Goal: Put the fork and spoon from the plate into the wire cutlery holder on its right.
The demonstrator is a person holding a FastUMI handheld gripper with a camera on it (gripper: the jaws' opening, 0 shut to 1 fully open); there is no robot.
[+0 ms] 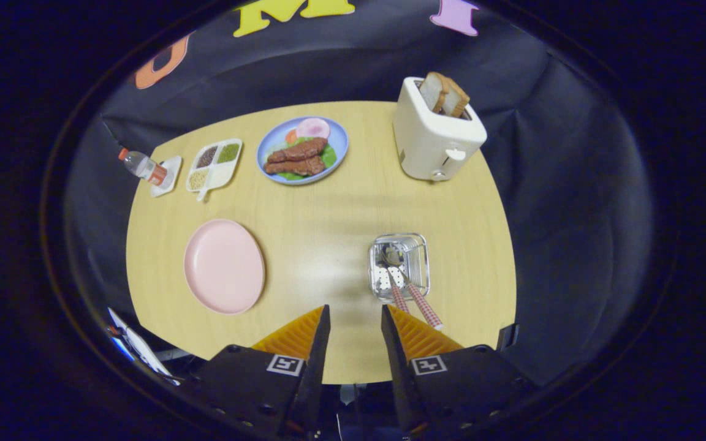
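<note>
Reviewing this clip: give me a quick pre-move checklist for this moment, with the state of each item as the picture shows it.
1. Pink plate bare of cutlery: ok, nothing lies on it.
2. Fork and spoon in the wire cutlery holder: ok, two checked handles stick out of it toward the claw, heads down inside.
3. Which head is fork, which spoon: cannot tell, too small.
4. Holder standing upright on the table, right of the plate: ok.
5. Claw free: ok, fingers apart, only bare table between them.
6. Right finger clear of the handles: cannot tell, a handle tip lies very close to it.
</note>
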